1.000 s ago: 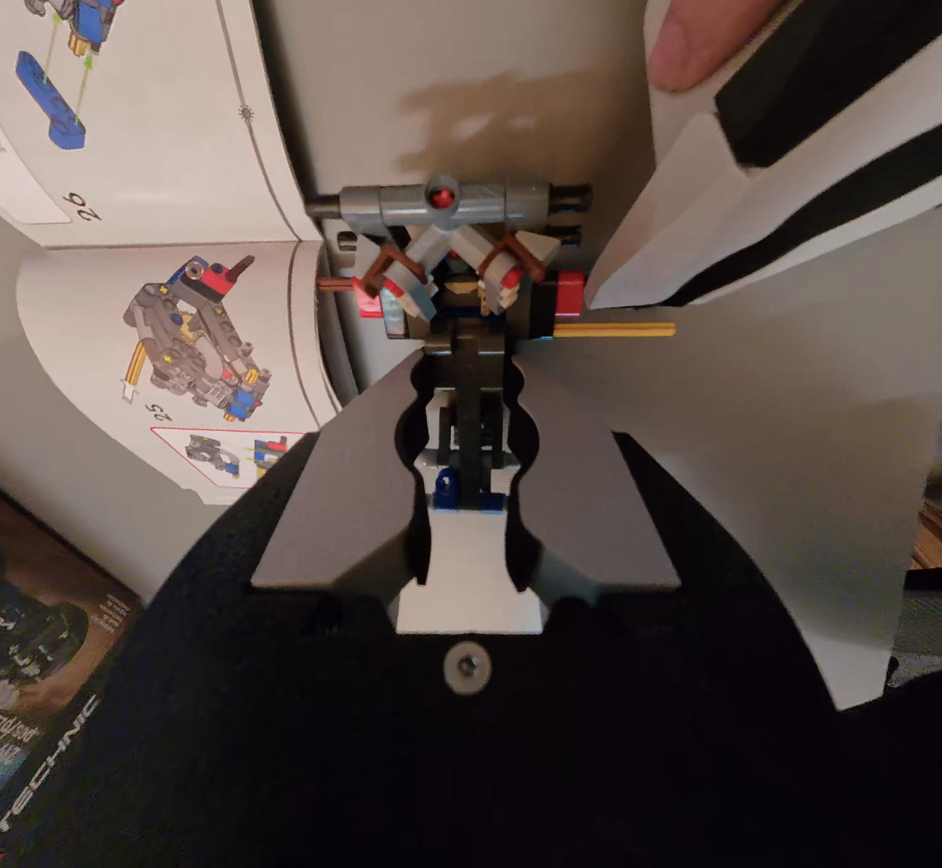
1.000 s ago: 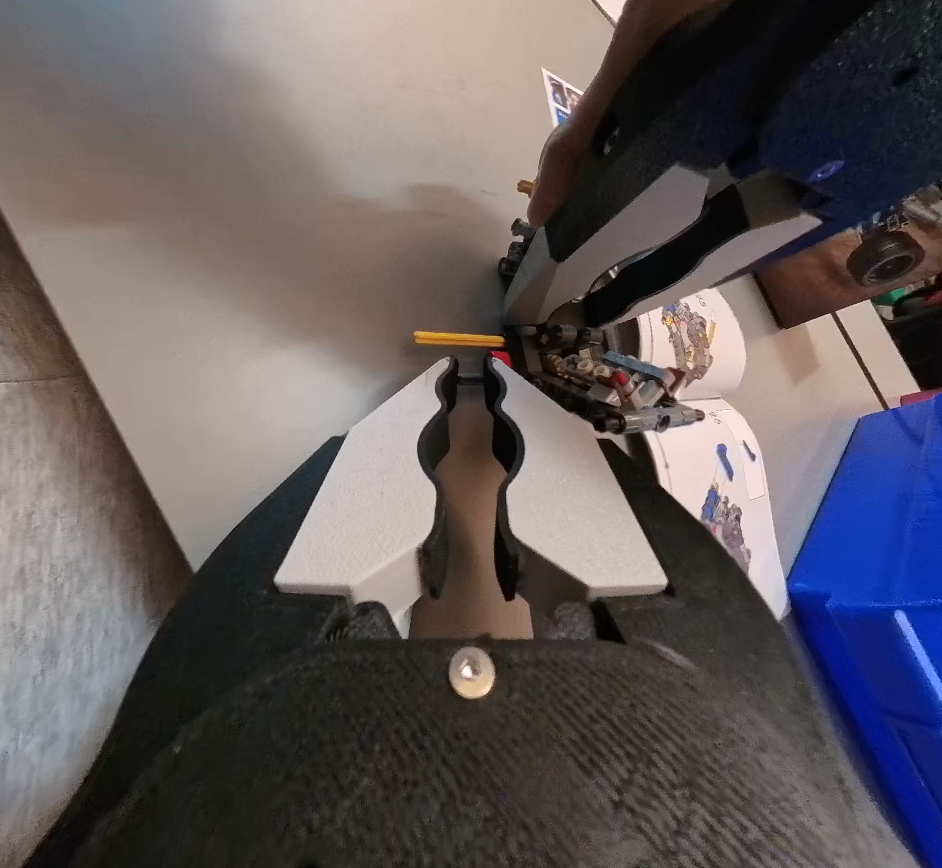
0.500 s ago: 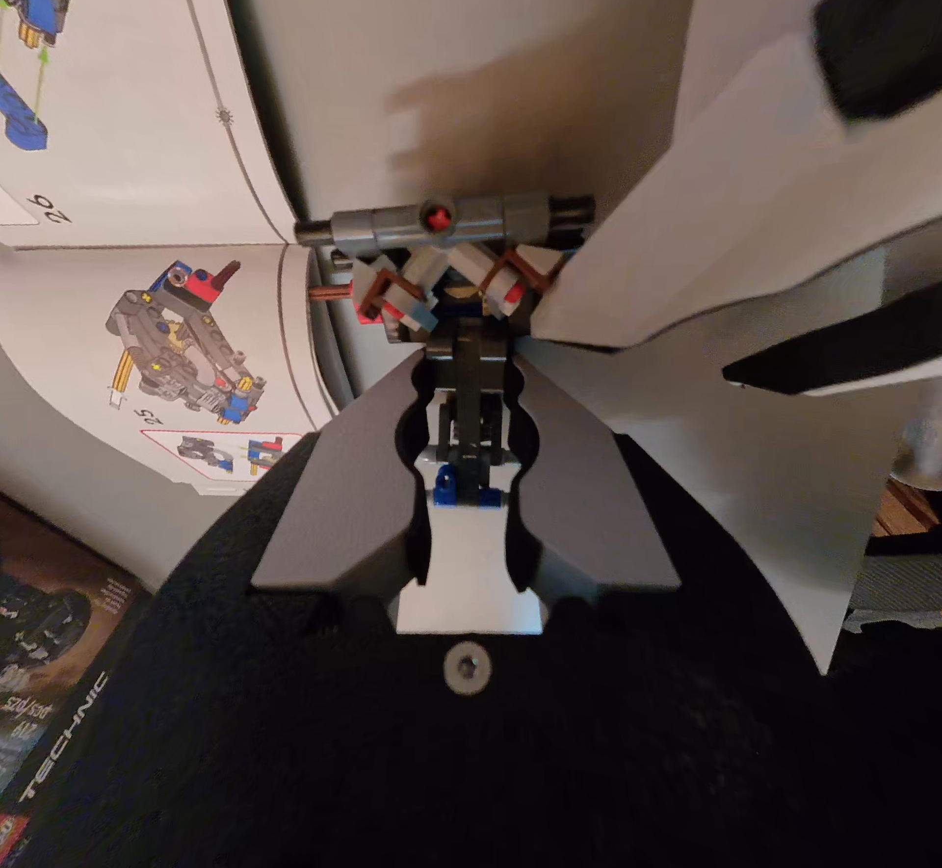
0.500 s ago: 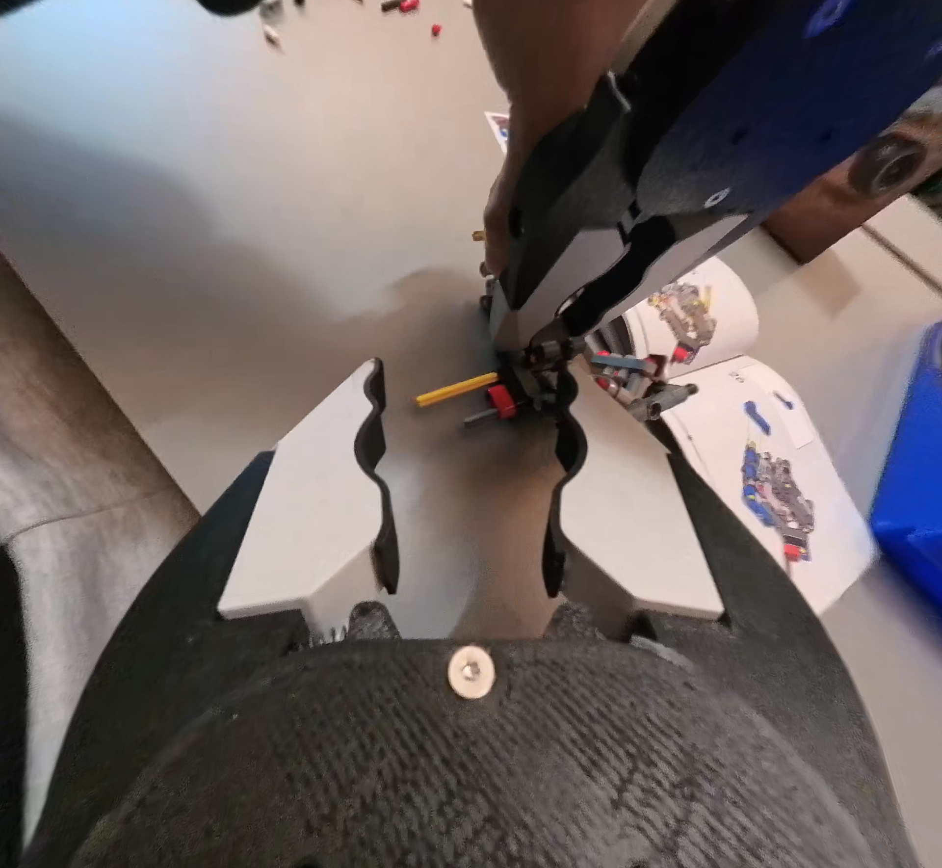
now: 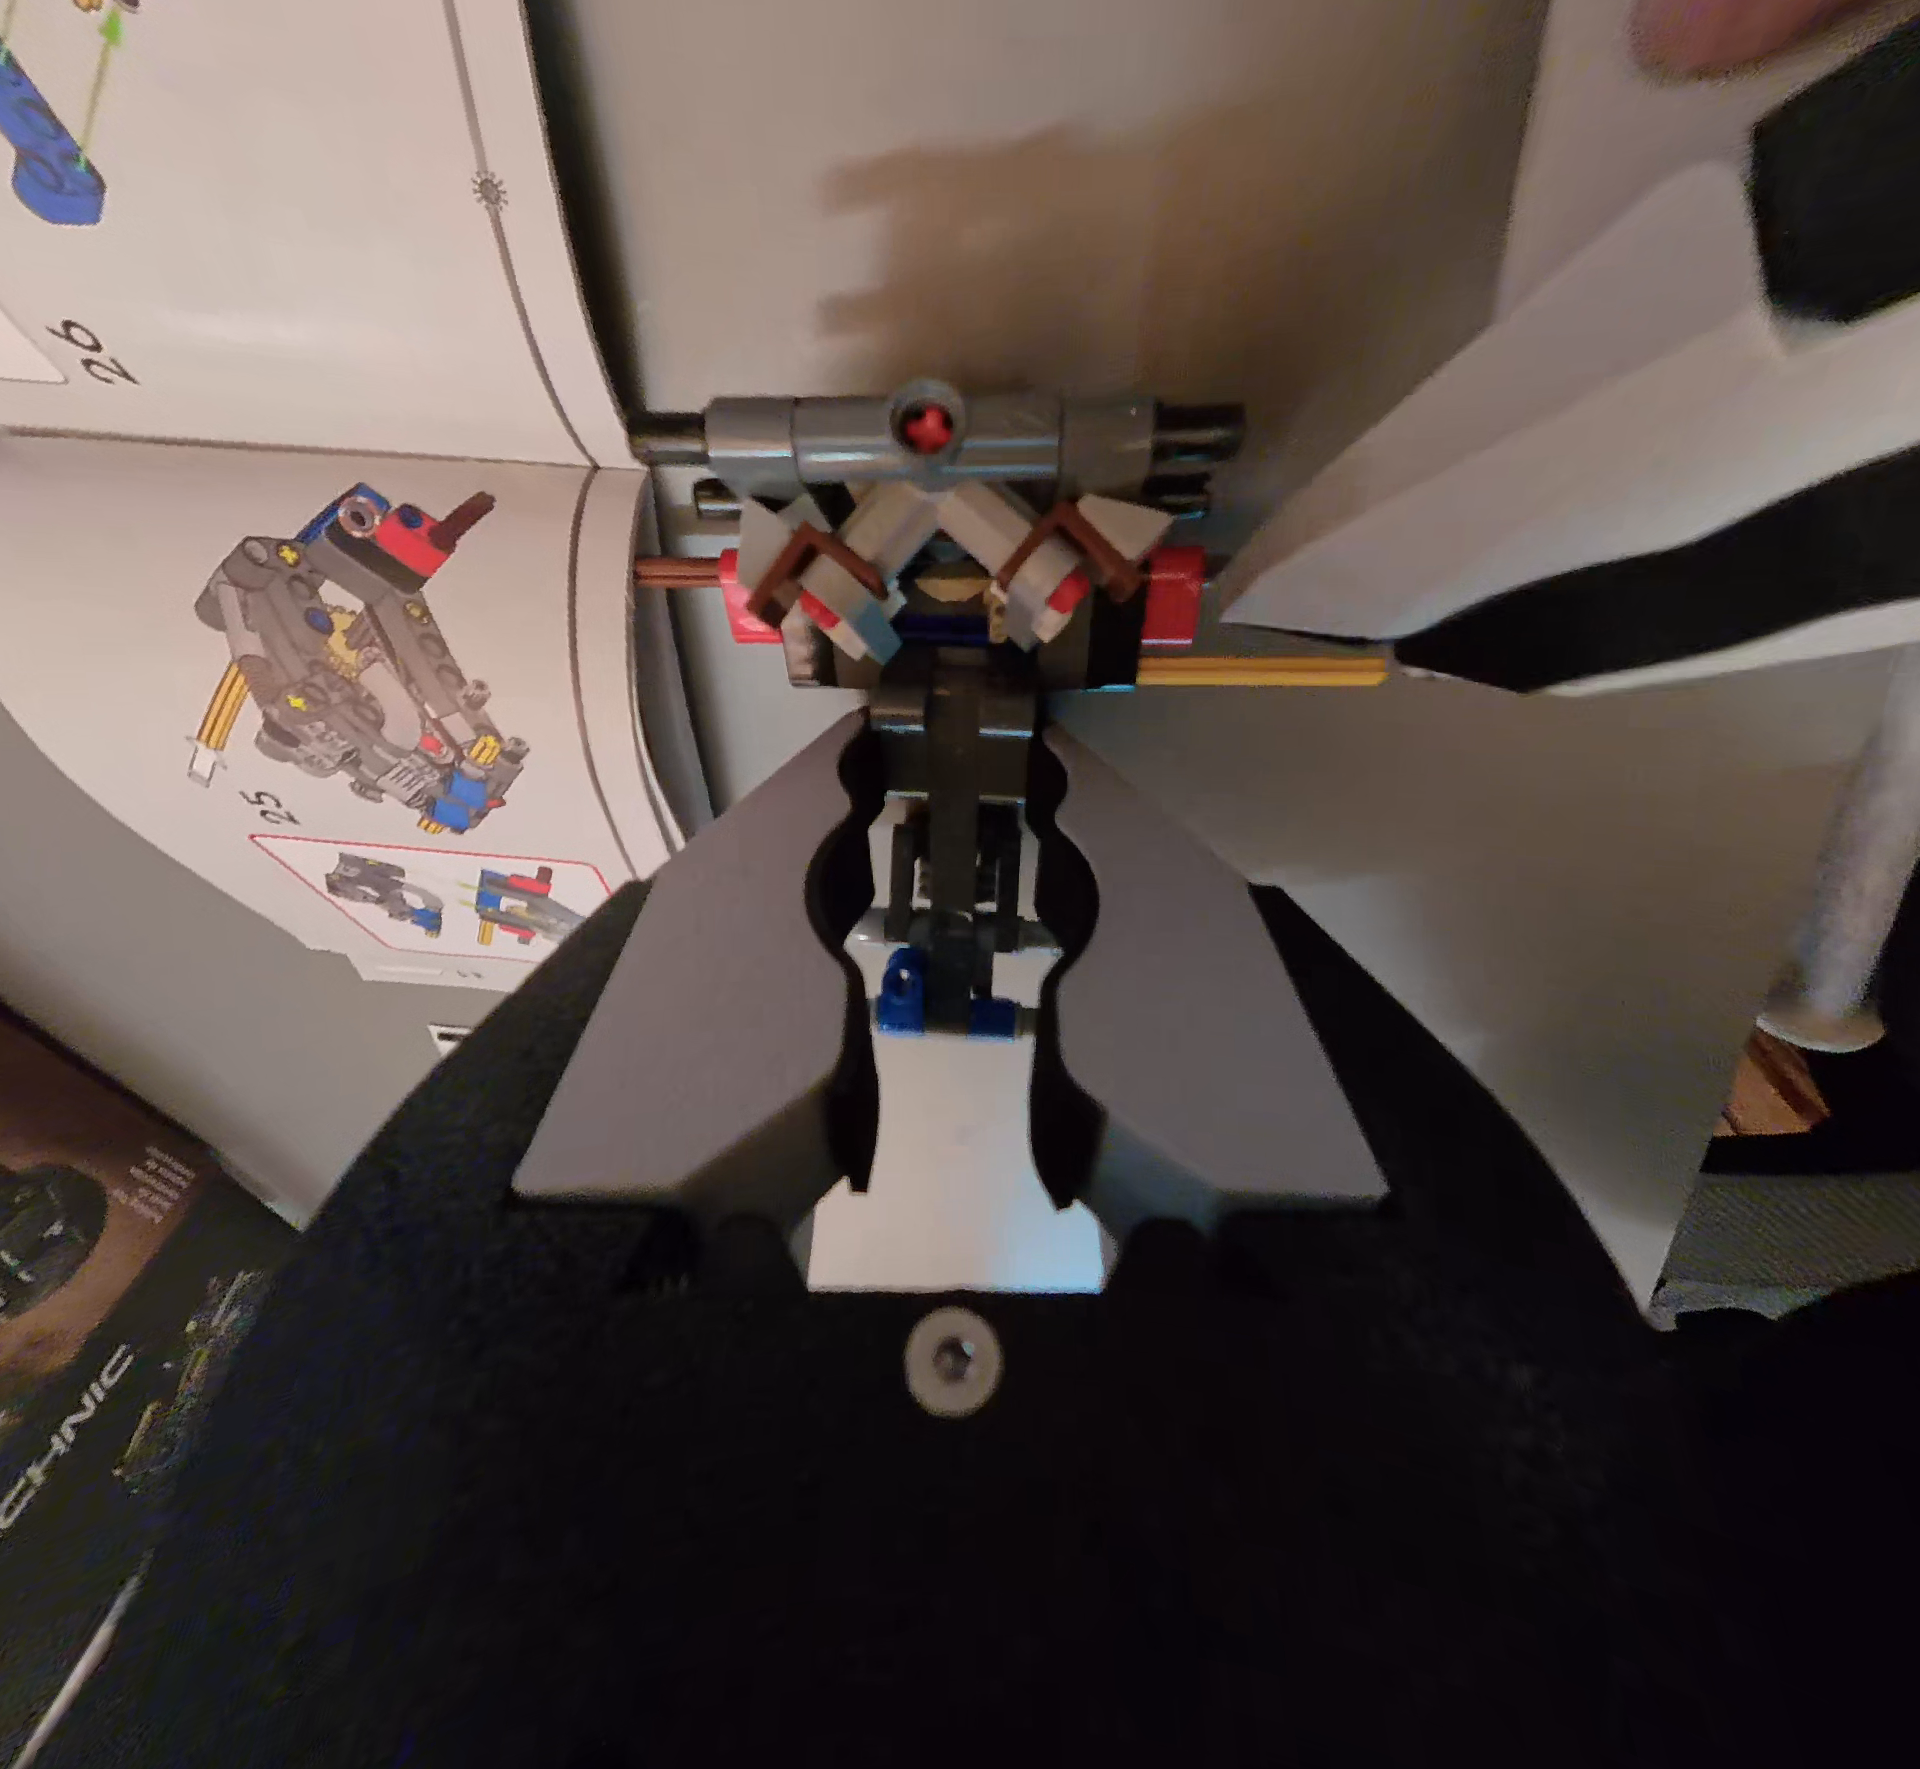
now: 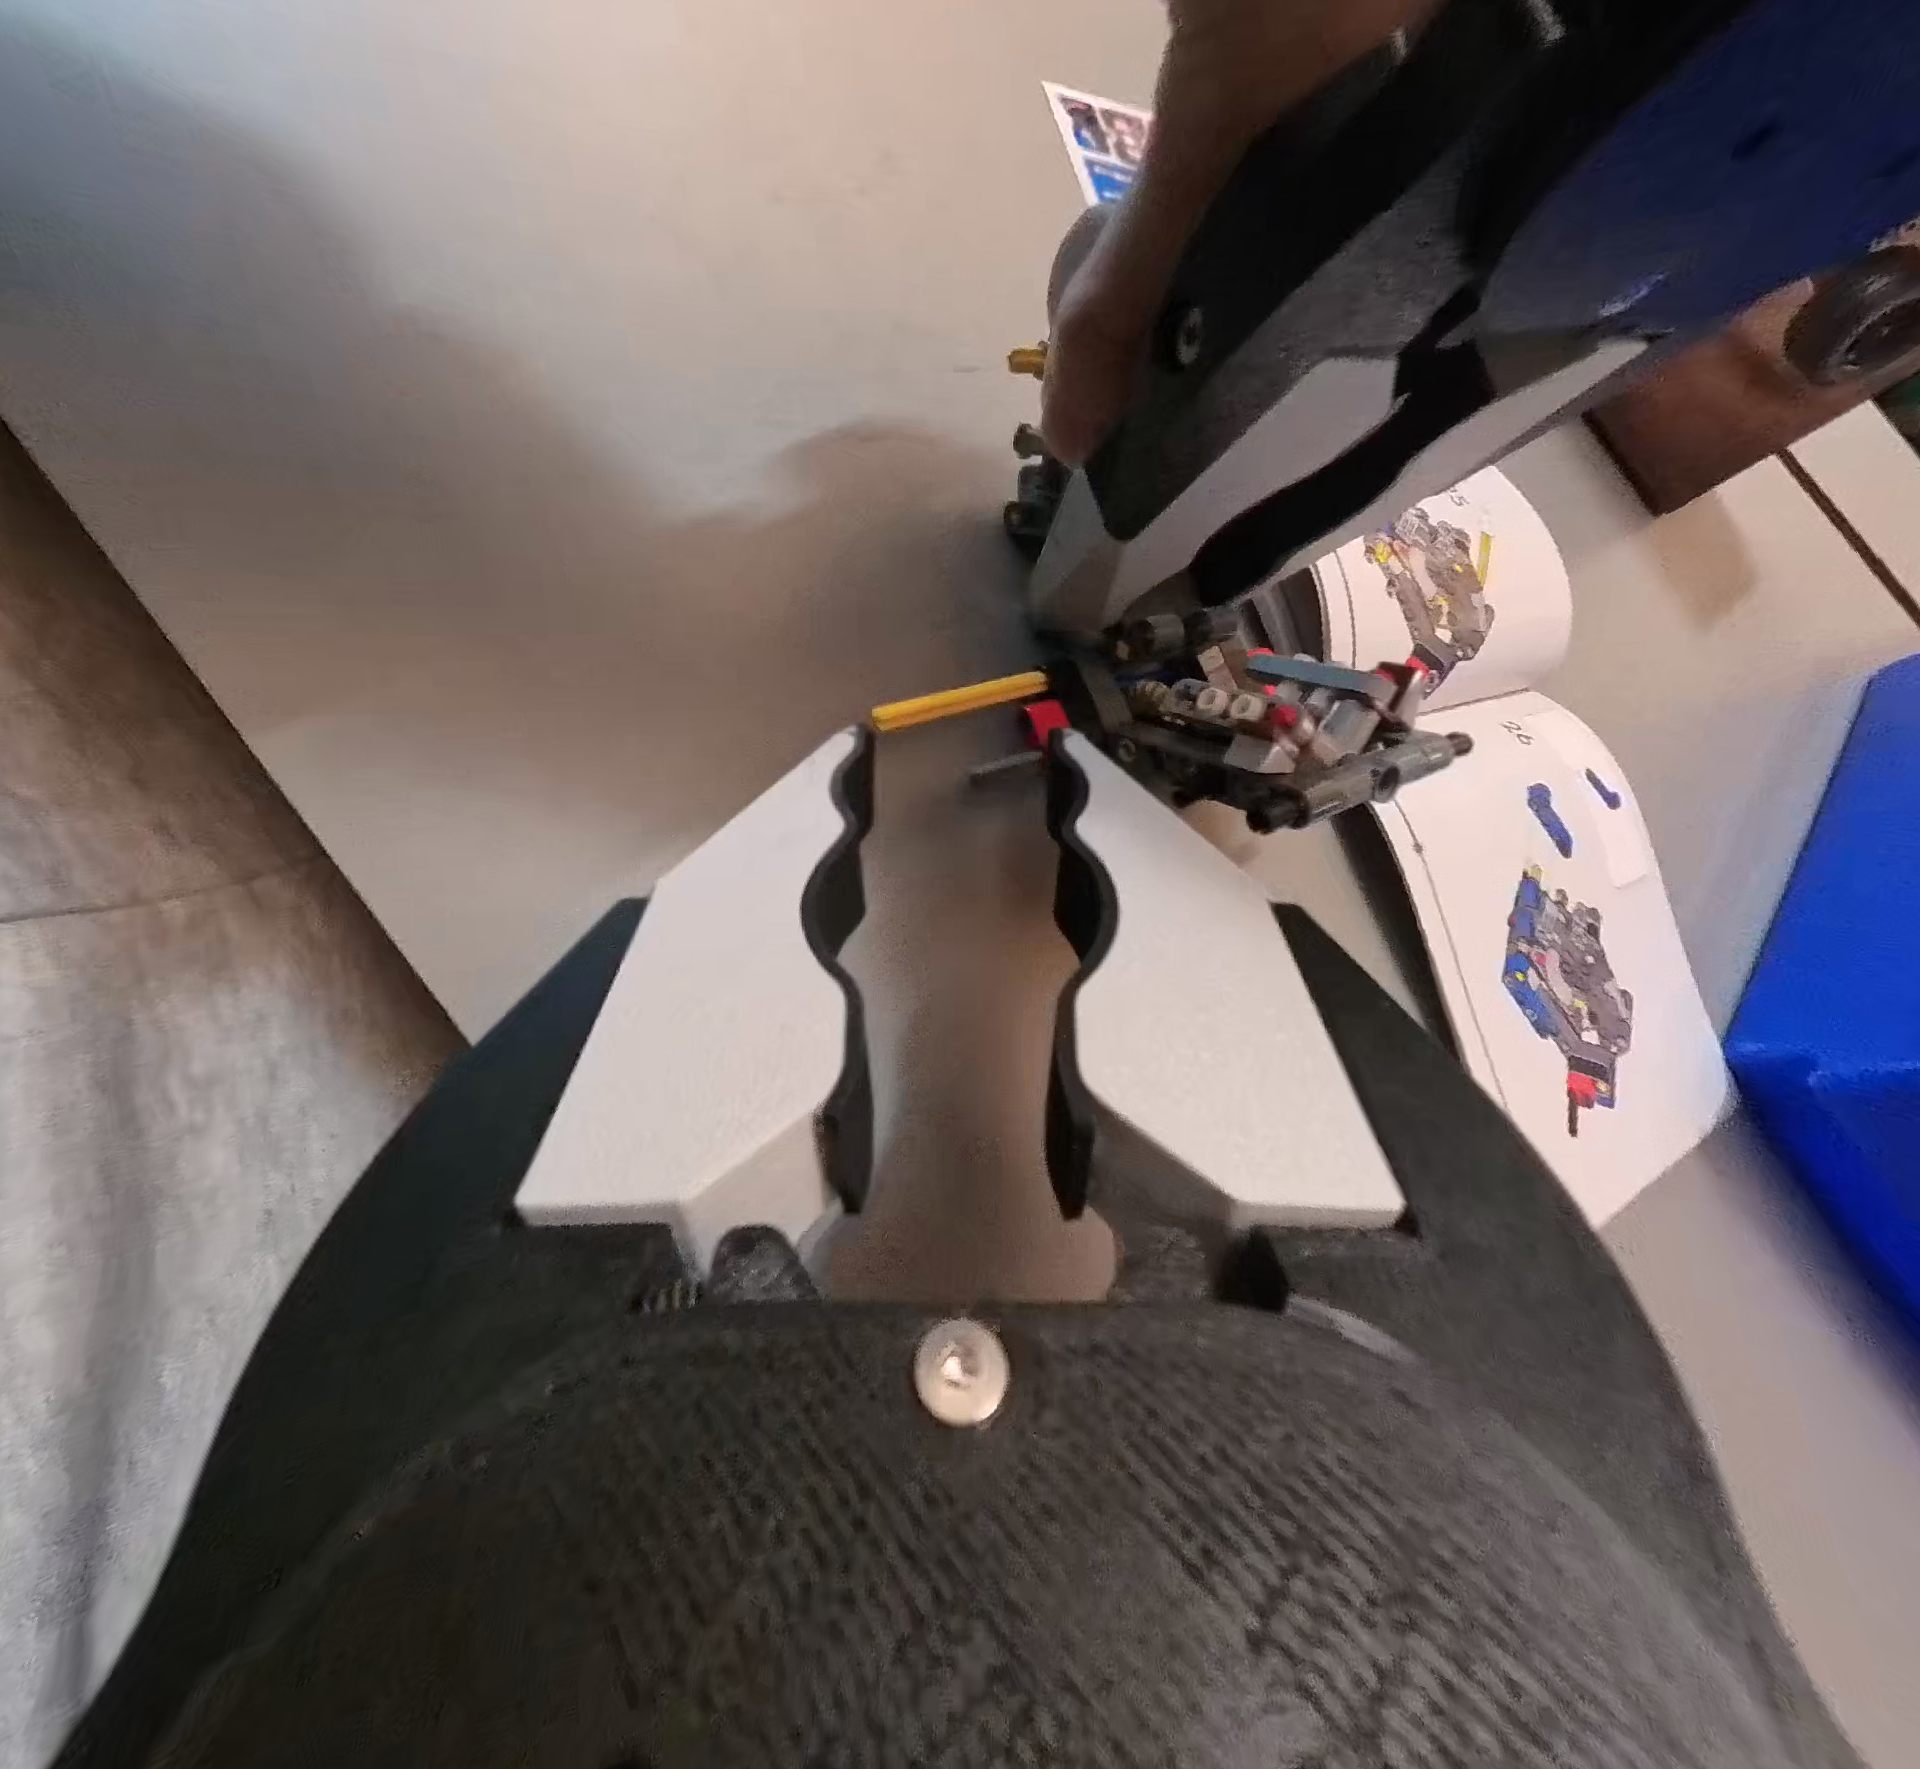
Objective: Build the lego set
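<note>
Left gripper [image 5: 954, 743] is clamping the dark stem of the lego assembly [image 5: 951, 556], jaws closed on it, holding it over the pale table [image 5: 1039, 109]. Right gripper [image 6: 961, 748] is sitting just beside the assembly with jaws apart and nothing between them; one fingertip [image 6: 1070, 763] is touching the red piece [image 6: 1042, 718]. A yellow axle [image 5: 1262, 672] is sticking out sideways from the assembly toward the right gripper. An open instruction booklet [image 5: 260, 369] is lying just beside the assembly. A blue bin [image 6: 1839, 940] is sitting beyond the booklet.
</note>
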### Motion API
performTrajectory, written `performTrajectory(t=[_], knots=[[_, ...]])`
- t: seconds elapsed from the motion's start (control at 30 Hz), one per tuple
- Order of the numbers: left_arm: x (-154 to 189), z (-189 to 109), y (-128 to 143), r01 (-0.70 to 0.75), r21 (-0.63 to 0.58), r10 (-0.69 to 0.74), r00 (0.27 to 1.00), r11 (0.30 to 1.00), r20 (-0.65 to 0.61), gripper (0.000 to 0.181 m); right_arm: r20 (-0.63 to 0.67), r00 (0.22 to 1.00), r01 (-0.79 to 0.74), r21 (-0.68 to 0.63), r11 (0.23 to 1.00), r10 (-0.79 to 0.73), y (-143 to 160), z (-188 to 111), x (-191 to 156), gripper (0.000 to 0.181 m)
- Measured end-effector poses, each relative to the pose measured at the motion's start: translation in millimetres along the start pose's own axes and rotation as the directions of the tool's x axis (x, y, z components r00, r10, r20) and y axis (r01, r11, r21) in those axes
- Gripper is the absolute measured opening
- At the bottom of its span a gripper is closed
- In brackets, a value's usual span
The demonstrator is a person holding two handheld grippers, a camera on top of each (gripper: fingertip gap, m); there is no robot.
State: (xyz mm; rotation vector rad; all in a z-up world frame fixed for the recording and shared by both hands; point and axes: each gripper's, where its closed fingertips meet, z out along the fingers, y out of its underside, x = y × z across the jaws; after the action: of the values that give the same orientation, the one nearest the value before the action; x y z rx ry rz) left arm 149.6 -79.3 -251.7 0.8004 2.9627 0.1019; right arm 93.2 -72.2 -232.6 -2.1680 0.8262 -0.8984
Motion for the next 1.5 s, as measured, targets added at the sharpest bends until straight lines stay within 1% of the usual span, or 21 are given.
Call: performTrajectory(t=[0.03,0.1,0.17,0.23,0.27,0.47,0.7,0.87,1.03,1.17,1.23,1.37,1.5], knots=[[0.0,0.0,0.0,0.004,-0.001,-0.004,1.000,1.000,0.001,0.023,0.002,1.000,0.014,-0.004,1.000,-0.014,0.3,0.3,-1.3,0.027],[0.0,0.0,0.2,0.012,0.001,-0.012,1.000,1.000,-0.001,0.023,-0.010,1.000,0.013,0.002,1.000,-0.013,-2.1,0.6,-2.1,0.025],[0.0,0.2,0.2,0.015,0.006,-0.015,1.000,1.000,-0.007,0.023,0.017,0.999,0.030,0.012,0.999,-0.030,-4.7,2.0,-10.2,0.018],[0.0,0.2,0.1,0.013,0.007,-0.013,1.000,1.000,-0.013,0.023,0.002,0.998,0.070,0.006,0.998,-0.070,-4.1,3.7,-11.5,0.009],[0.0,0.3,0.1,0.014,0.005,-0.014,1.000,1.000,-0.015,0.023,-0.002,0.996,0.091,0.000,0.996,-0.091,-3.8,4.4,-12.1,0.008],[-0.1,0.4,-0.2,-0.010,-0.011,0.010,1.000,1.000,-0.015,0.023,0.008,0.996,0.084,0.009,0.996,-0.084,-6.7,8.4,-13.7,0.008],[-0.2,0.5,-1.1,-0.082,0.019,0.083,0.997,0.996,-0.011,0.023,0.019,0.997,0.073,-0.003,0.997,-0.073,-5.8,10.4,-14.3,0.009],[-0.5,0.3,-1.3,-0.140,-0.028,0.140,0.990,0.990,0.010,0.023,0.010,0.996,0.086,-0.003,0.996,-0.086,-5.9,10.8,-15.1,0.009],[-1.4,0.2,-1.5,-0.170,-0.057,0.171,0.985,0.984,0.017,0.023,0.017,1.000,0.007,0.020,1.000,-0.008,-5.5,8.2,-14.8,0.008],[-2.8,0.4,-2.3,-0.213,-0.063,0.215,0.977,0.975,0.014,0.023,0.009,1.000,0.014,0.021,1.000,-0.014,-5.3,7.9,-14.6,0.007],[-2.8,0.6,-2.4,-0.215,-0.063,0.215,0.977,0.975,0.004,0.023,0.007,1.000,0.014,0.018,1.000,-0.014,-5.2,8.4,-14.4,0.007],[-2.7,0.9,-3.3,-0.197,-0.024,0.197,0.980,0.980,-0.020,0.023,0.004,1.000,0.000,0.011,1.000,0.000,-5.2,9.9,-13.5,0.007],[-3.1,1.1,-3.3,-0.212,-0.027,0.212,0.977,0.977,-0.024,0.023,0.026,0.999,-0.044,0.011,0.999,0.044,-5.2,10.7,-13.3,0.008]])
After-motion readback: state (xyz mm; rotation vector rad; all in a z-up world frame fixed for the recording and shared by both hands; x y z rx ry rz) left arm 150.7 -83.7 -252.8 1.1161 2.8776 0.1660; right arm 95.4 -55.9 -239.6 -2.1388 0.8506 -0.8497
